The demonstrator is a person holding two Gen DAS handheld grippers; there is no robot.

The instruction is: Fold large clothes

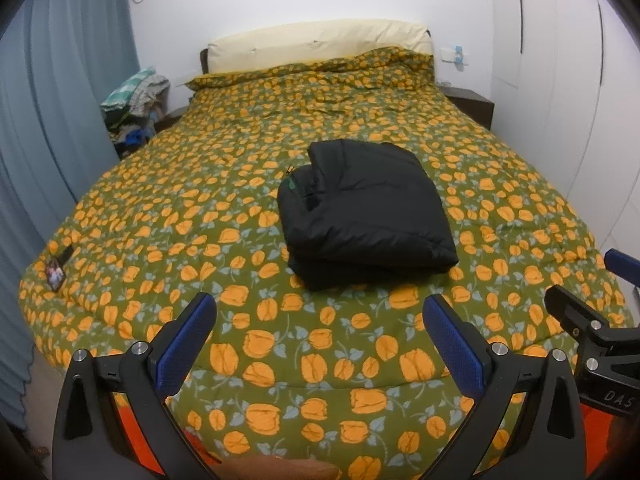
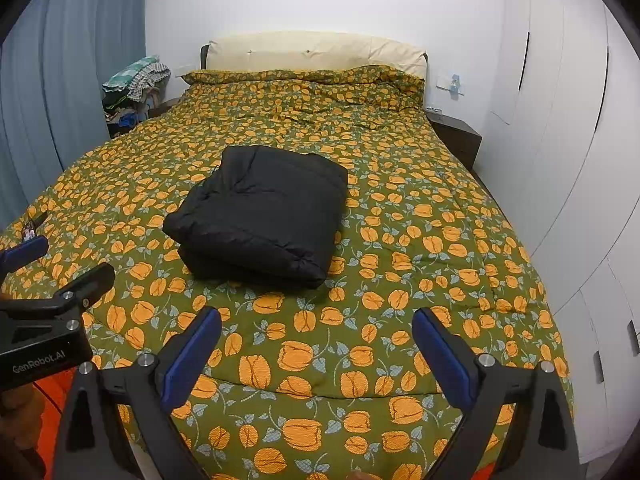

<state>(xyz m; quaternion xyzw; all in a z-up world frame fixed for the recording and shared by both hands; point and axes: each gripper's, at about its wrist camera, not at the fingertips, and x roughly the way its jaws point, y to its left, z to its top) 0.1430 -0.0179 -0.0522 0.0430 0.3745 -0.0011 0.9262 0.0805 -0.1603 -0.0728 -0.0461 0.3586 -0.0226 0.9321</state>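
**A:** While you hold both tools back near the foot of the bed, what lies ahead of you?

**B:** A black padded jacket (image 1: 366,208) sits folded into a thick square bundle on the green quilt with orange flowers (image 1: 240,240), near the middle of the bed and well apart from me. My left gripper (image 1: 320,344) has its blue fingers spread wide with nothing between them, and my right gripper (image 2: 316,352) is the same, hovering empty above the quilt.

**A:** How would the jacket handle?

**B:** I judge it light, puffy and soft, with a smooth shell that may slip and spring open. I would pinch the stacked layers at the near edge (image 2: 256,268), one gripper towards each corner, catching every layer together
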